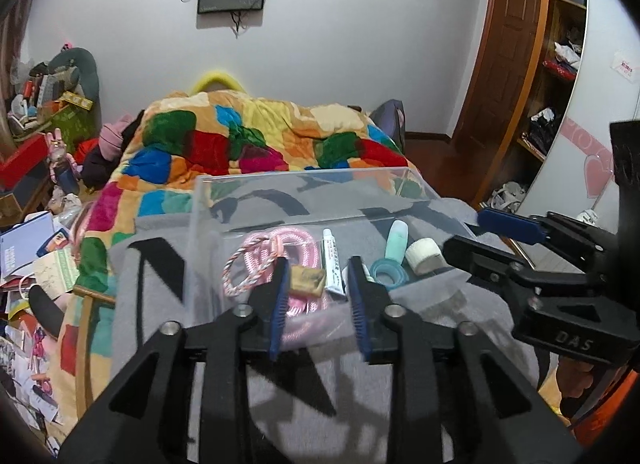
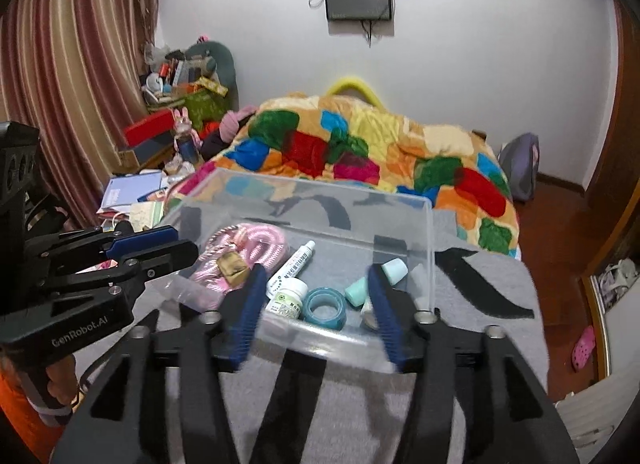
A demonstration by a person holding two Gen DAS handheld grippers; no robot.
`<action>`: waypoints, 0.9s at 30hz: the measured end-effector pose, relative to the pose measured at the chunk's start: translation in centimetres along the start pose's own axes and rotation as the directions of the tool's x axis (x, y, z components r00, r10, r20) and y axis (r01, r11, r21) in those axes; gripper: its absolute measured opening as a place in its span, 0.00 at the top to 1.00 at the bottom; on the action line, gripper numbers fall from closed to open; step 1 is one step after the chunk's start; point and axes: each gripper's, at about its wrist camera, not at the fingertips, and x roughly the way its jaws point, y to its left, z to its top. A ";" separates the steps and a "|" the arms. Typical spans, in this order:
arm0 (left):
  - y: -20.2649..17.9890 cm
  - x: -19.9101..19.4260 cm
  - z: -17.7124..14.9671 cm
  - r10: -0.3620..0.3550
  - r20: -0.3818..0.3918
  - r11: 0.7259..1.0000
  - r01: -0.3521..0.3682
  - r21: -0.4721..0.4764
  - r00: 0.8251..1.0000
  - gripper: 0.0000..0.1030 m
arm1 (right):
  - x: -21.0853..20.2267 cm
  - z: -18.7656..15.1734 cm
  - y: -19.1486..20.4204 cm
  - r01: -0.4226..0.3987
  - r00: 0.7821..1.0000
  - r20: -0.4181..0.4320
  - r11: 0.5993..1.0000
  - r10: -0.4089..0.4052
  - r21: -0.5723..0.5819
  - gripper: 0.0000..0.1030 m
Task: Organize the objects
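A clear plastic box (image 1: 304, 180) (image 2: 430, 224) sits on a grey blanket on the bed. Inside lie a pink braided cord (image 1: 260, 260) (image 2: 262, 242), a small brown block (image 1: 307, 281) (image 2: 232, 266), a white ointment tube (image 1: 332, 256) (image 2: 292, 268), a white pill bottle (image 2: 288, 298), a teal tape ring (image 1: 389, 273) (image 2: 325, 306), a mint-green tube (image 1: 396, 240) (image 2: 376, 282) and a white tape roll (image 1: 424, 255). My left gripper (image 1: 318, 268) is open and empty, just before the box's near side. My right gripper (image 2: 316, 278) is open and empty, its fingers astride the box's near wall.
The grey blanket (image 1: 360, 376) (image 2: 360, 404) covers the bed's near end, with a colourful patchwork quilt (image 1: 248, 136) (image 2: 360, 144) behind it. Cluttered boxes and papers (image 1: 36, 248) (image 2: 136, 192) lie at the left. A wooden door and shelves (image 1: 516, 64) stand at the right.
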 end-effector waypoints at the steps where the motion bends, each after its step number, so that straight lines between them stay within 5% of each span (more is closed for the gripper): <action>1: 0.1 -0.4 -0.2 0.004 0.009 1.000 -0.004 -0.004 1.000 0.54 | -0.5 -0.3 0.2 0.003 1.000 0.012 1.000 -0.003 -0.006 0.44; 4: 0.3 -1.8 -0.9 0.022 0.041 1.000 -0.021 -0.014 0.999 0.38 | -1.7 -1.1 0.6 0.015 0.999 0.038 1.000 -0.014 -0.015 0.33; 13: -0.8 -3.1 -3.0 0.037 0.041 0.999 -0.038 0.018 0.998 0.24 | -2.2 -3.5 0.7 0.033 0.998 0.051 0.999 -0.034 0.011 0.21; 27: -0.9 -2.4 -4.6 0.046 0.013 0.999 -0.046 0.009 0.999 0.21 | -2.5 -5.6 0.0 0.027 0.999 0.032 0.999 -0.028 0.045 0.21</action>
